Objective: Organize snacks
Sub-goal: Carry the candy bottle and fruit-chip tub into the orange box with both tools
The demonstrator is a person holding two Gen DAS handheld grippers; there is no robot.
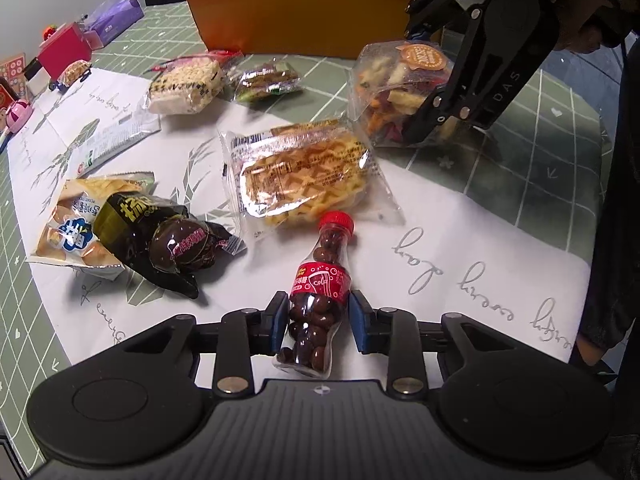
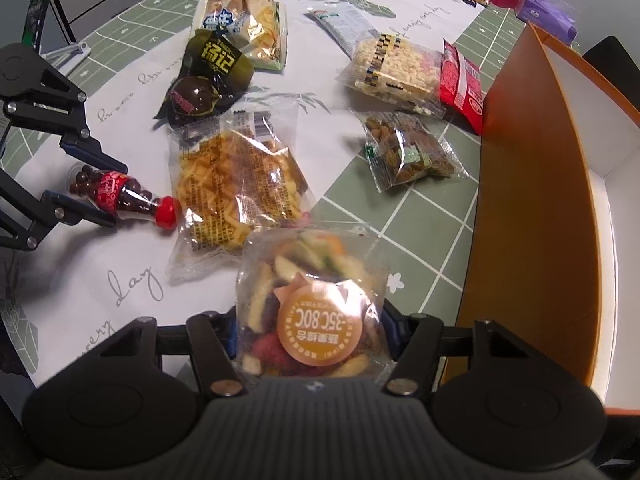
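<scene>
Two grippers clamp snacks bound for the orange box (image 2: pixel 532 184) at three o'clock: left gripper (image 1: pixel 319 322) pinches the cola-bottle candy (image 1: pixel 318 304), right gripper (image 2: pixel 310 338) squeezes the dried-fruit bag (image 2: pixel 312 300).

snacks spread on bench, orange box at the edge.
cola-shaped bottle (image 1: pixel 318 300) of chocolate balls, red cap, lying flat. clear bag of dried fruit chips (image 2: pixel 312 304) with round orange sticker, near the orange box (image 2: pixel 532 200). waffle pack (image 1: pixel 304 172) flat between them. rice-crisp pack (image 2: pixel 394 70), nut pack (image 2: pixel 408 152) further back.
</scene>
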